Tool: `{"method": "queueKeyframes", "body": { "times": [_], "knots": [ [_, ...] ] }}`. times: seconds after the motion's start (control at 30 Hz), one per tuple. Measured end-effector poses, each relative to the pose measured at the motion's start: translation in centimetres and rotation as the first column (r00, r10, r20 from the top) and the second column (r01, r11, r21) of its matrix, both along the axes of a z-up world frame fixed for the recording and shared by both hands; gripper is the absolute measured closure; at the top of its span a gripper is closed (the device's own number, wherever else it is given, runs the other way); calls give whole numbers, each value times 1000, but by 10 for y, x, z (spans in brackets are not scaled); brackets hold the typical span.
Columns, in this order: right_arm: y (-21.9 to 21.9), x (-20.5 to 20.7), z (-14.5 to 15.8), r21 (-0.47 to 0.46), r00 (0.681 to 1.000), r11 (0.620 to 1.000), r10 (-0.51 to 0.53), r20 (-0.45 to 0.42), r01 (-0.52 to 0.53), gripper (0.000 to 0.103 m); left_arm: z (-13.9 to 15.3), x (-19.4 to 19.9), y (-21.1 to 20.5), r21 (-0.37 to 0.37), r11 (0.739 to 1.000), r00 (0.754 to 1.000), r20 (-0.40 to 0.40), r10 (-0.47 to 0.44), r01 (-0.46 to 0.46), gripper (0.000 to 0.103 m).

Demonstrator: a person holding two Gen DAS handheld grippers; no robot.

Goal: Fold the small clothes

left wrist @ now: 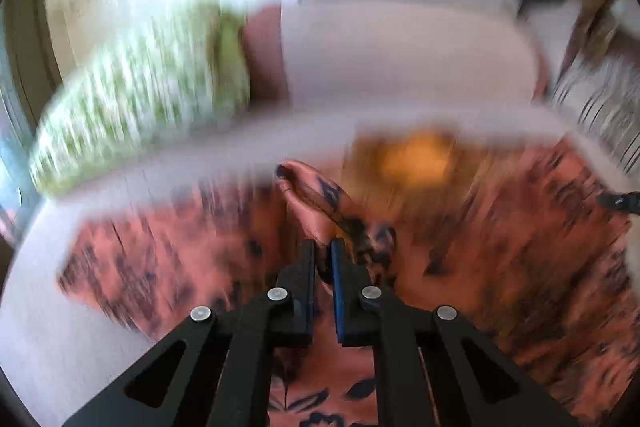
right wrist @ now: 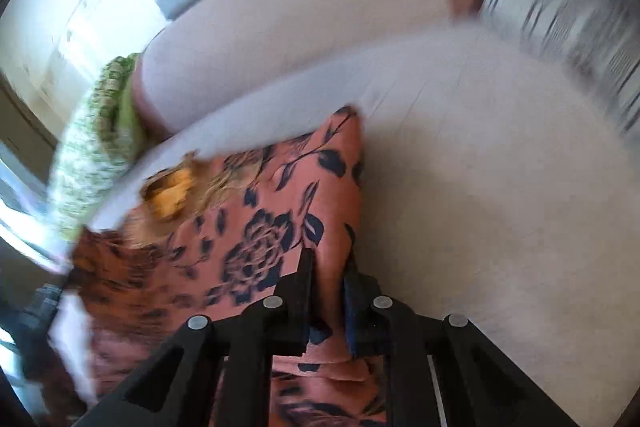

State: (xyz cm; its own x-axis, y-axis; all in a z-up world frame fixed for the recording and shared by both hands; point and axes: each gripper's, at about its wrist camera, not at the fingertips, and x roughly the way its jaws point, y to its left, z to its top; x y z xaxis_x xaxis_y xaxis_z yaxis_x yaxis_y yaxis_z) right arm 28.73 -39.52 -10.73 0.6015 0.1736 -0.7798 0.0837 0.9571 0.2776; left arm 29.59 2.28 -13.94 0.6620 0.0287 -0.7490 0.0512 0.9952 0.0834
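Observation:
A salmon-pink garment with a dark blue flower print point(left wrist: 500, 247) lies spread on a white bed point(left wrist: 48, 327). My left gripper point(left wrist: 323, 247) is shut on a raised fold of this garment, which bunches up just ahead of the fingers. In the right wrist view my right gripper point(right wrist: 329, 259) is shut on the garment's right edge point(right wrist: 280, 211), with cloth pinched between the fingers. A yellow-orange patch point(right wrist: 172, 195) shows on the garment near its far edge, also in the left wrist view point(left wrist: 416, 163). Both views are motion-blurred.
A green-and-white patterned pillow point(left wrist: 136, 107) lies at the left, a pale pink pillow point(left wrist: 400, 55) behind the garment, and a grey striped cloth point(right wrist: 568, 19) at the right. Bare white bedsheet point(right wrist: 500, 207) lies right of the garment.

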Motion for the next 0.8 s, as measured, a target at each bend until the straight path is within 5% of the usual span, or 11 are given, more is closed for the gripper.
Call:
{"method": "queueKeyframes", "body": {
  "times": [0.1, 0.17, 0.3, 0.33, 0.37, 0.4, 0.47, 0.57, 0.7, 0.73, 0.8],
  "knots": [
    [-6, 4, -36, 23, 992, 1000, -5, -125, 8, 75, -13, 1, 17, -58, 997, 999, -26, 41, -43, 91],
    [-14, 0, -17, 49, 998, 998, -27, -60, 30, 2, -7, 1, 15, -68, 997, 999, -17, 34, -35, 83],
    [-28, 22, -3, 141, 999, 989, -50, 19, 47, 0, 11, 7, 14, -128, 992, 999, 32, 16, -12, 48],
    [-30, 36, -10, 165, 999, 985, -44, -10, 45, 0, 10, 11, 14, -129, 991, 1000, 20, 21, -18, 48],
    [-32, 47, -18, 177, 998, 983, -48, -43, 54, 2, 6, 16, 16, -126, 992, 1000, -22, 18, -21, 75],
    [-30, 60, -28, 195, 994, 979, -40, -98, 59, 11, -2, 24, 18, -120, 992, 996, -85, 16, -27, 101],
    [-21, 77, -38, 198, 988, 980, 7, -157, 25, 88, 8, 23, 17, -110, 994, 999, -35, -7, 3, 98],
    [-4, 66, -6, 57, 998, 998, 42, -45, -40, 88, 17, 20, 9, -19, 1000, 997, 77, -21, 23, 97],
    [-14, 70, -42, -43, 992, 999, -26, -127, 21, 79, -14, 33, 19, -33, 999, 998, -57, 22, -24, 89],
    [-18, 64, -42, -11, 994, 999, -31, -101, 30, 69, -7, 29, 18, -19, 1000, 999, -47, 18, -19, 87],
    [-19, 51, -33, 1, 994, 999, -47, -104, 47, 10, 4, 20, 21, -45, 999, 1000, -14, 4, -5, 63]
  ]
}}
